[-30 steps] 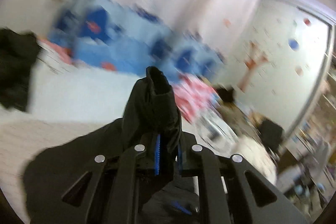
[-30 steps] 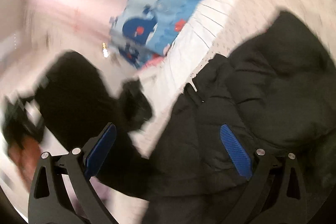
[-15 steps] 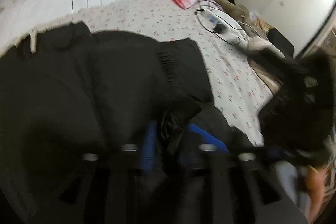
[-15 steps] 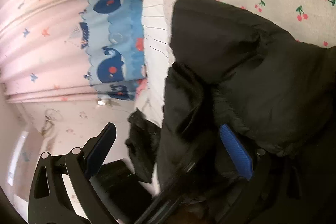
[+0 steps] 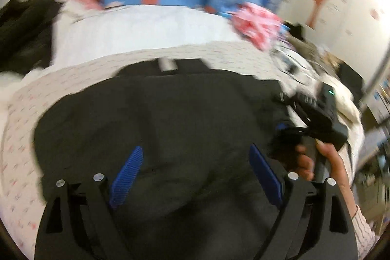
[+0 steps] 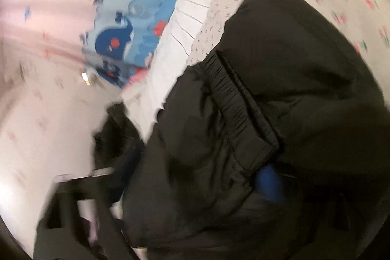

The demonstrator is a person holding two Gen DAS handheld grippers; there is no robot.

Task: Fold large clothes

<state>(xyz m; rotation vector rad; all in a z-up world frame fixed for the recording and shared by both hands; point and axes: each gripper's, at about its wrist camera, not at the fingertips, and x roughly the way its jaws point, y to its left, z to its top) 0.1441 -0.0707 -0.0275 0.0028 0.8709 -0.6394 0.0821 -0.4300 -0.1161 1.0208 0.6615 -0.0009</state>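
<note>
The left gripper is held with its blue pads spread wide above the black jacket, which is laid on the cherry-print sheet. The right gripper is blurred; its state cannot be told.

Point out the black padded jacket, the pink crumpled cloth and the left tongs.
black padded jacket (image 5: 185, 118), left wrist view, on its flat middle panel.
pink crumpled cloth (image 5: 256, 23), left wrist view, on its bunched centre.
left tongs (image 5: 195, 177), left wrist view, midway between the blue pads.
</note>
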